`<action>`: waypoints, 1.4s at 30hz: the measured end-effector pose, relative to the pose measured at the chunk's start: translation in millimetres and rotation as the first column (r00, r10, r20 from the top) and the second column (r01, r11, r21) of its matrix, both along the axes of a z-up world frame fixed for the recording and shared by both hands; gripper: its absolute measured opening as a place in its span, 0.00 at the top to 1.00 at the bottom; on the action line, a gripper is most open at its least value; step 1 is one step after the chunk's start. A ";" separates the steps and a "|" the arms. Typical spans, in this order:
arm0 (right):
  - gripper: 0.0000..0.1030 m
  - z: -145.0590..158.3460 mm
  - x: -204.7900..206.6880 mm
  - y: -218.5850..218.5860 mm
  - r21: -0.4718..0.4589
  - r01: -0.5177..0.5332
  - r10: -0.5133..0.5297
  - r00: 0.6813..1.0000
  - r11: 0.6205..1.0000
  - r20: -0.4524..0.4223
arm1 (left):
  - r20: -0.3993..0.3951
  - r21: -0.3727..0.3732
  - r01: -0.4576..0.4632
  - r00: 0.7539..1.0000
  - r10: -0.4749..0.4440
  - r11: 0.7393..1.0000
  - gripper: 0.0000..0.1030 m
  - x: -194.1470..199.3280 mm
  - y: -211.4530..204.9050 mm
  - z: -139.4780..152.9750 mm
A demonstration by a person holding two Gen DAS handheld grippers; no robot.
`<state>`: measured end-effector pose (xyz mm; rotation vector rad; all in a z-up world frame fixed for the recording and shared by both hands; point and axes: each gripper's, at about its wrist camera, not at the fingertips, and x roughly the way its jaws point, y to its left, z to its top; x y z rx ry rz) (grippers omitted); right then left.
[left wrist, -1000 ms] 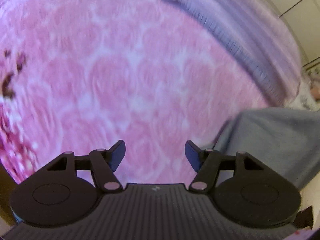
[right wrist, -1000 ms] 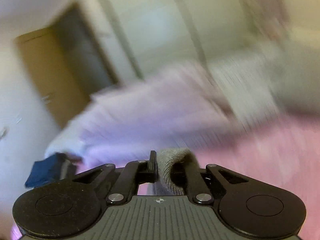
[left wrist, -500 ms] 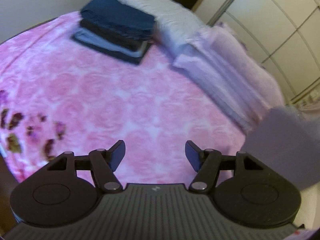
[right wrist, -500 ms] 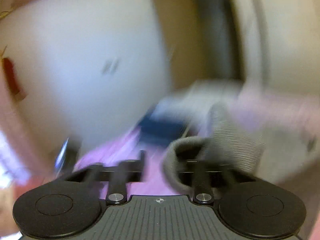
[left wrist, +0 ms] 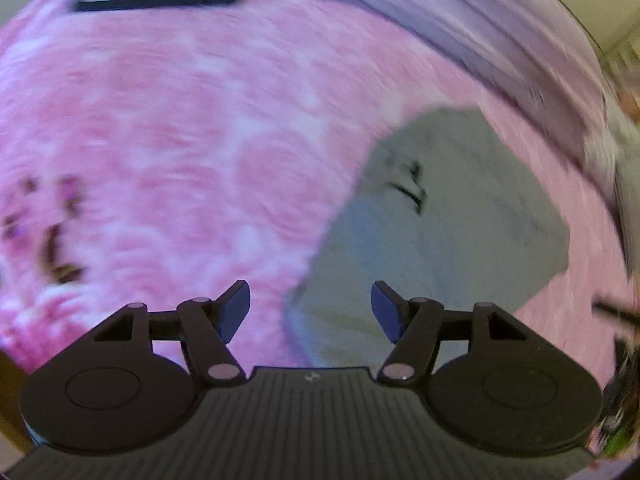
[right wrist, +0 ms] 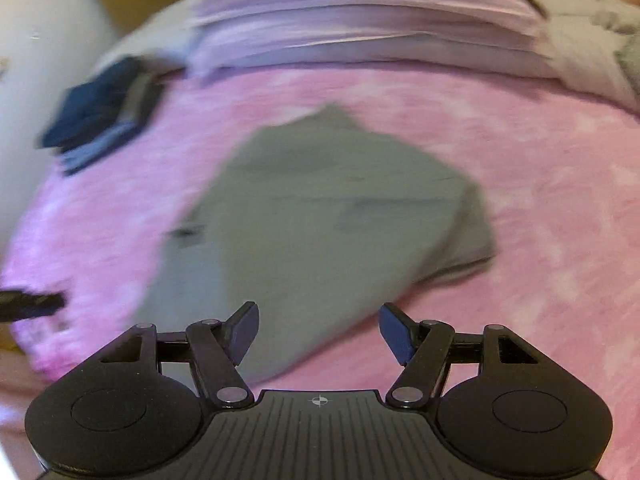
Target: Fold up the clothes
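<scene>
The right gripper [right wrist: 318,330], its jaws just opening, is hanging empty over the crumpled grey garment [right wrist: 320,208]; the left gripper [left wrist: 310,312] is gaping too. Flattening probably comes next.

A home bedroom: a bed [right wrist: 520,152] under a pink rose-patterned blanket [left wrist: 180,140], lilac bedding [right wrist: 360,24] at its head, folded clothes [right wrist: 100,108] stacked.

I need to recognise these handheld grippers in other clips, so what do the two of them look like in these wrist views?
Both look alike. The left gripper and right gripper are matte black, with two short dark blue fingers on black link bars with silvery pivot pins. Each side has a rounded black housing with a circular inset, flanking a ribbed centre plate with a small white mark. No cables, hands or sleeves show.
</scene>
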<state>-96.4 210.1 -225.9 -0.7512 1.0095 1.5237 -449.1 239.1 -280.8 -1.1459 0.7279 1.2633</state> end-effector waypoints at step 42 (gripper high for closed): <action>0.33 -90.0 213.7 -59.7 -0.135 0.501 -0.518 0.815 0.855 -0.260 | 0.014 0.066 0.308 0.951 -0.309 0.949 0.42 115.8 78.1 -24.4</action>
